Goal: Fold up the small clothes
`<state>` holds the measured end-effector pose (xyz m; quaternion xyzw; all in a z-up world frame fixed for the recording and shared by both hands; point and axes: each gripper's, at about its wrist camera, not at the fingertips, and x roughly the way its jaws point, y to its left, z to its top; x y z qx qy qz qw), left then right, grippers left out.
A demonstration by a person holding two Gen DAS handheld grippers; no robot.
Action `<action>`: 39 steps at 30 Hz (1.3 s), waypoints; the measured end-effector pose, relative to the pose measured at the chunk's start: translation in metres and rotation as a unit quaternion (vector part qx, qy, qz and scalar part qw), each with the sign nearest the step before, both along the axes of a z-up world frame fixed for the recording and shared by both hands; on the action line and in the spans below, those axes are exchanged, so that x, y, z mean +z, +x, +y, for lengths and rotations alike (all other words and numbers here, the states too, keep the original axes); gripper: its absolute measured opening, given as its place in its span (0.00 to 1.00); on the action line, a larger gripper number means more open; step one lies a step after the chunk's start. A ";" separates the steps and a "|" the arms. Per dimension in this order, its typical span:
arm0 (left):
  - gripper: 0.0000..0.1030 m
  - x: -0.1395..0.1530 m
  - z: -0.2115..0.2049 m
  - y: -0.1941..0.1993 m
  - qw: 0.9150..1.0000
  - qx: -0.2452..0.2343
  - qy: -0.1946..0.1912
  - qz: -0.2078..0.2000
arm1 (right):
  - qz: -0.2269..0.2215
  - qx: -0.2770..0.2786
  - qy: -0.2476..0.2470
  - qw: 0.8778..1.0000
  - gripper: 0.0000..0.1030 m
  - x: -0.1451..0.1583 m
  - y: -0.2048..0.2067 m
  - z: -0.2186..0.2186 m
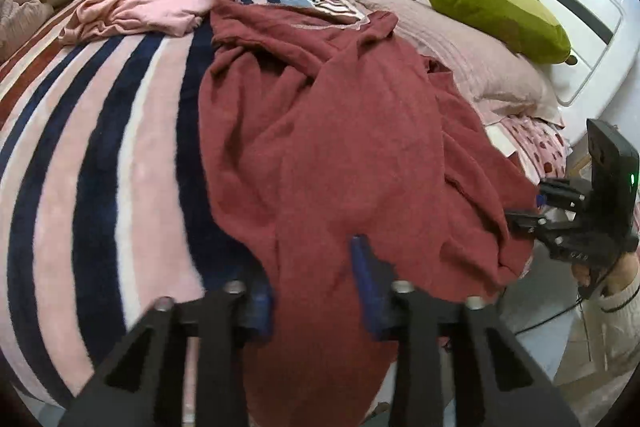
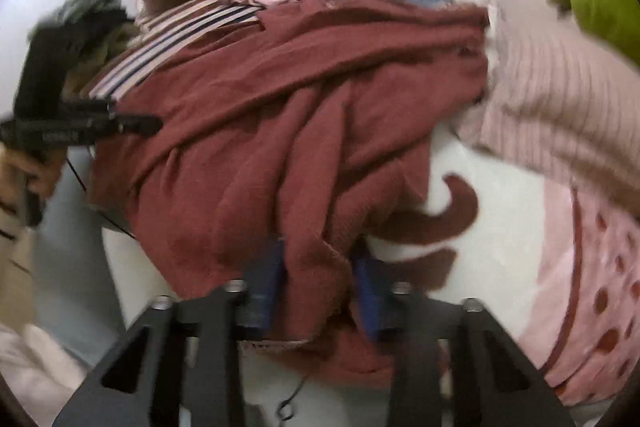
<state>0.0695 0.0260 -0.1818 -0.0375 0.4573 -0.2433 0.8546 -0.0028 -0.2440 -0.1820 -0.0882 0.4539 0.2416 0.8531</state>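
Jaws of left gripper (image 1: 316, 283) and right gripper (image 2: 318, 287) each pinching the near hem of a dark red garment (image 1: 344, 131). Crumpled, deeply creased, spread over a striped bed (image 1: 120, 131). Beyond, a pink garment (image 1: 136, 13) and green plush toy (image 1: 496, 11).

Matt, nubbly cloth garment (image 1: 340, 131)
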 end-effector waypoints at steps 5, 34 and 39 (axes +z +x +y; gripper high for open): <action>0.05 0.014 0.004 -0.012 1.000 -0.004 -0.018 -0.024 | -0.008 0.000 0.059 0.998 0.08 0.010 -0.003 -0.006; 0.07 0.070 0.022 0.134 0.998 0.044 -0.015 -0.050 | 0.036 -0.089 0.160 0.982 0.08 0.075 0.147 -0.023; 0.12 0.019 0.005 0.188 0.999 0.033 0.013 0.008 | 0.093 -0.108 0.097 0.985 0.11 0.018 0.195 -0.019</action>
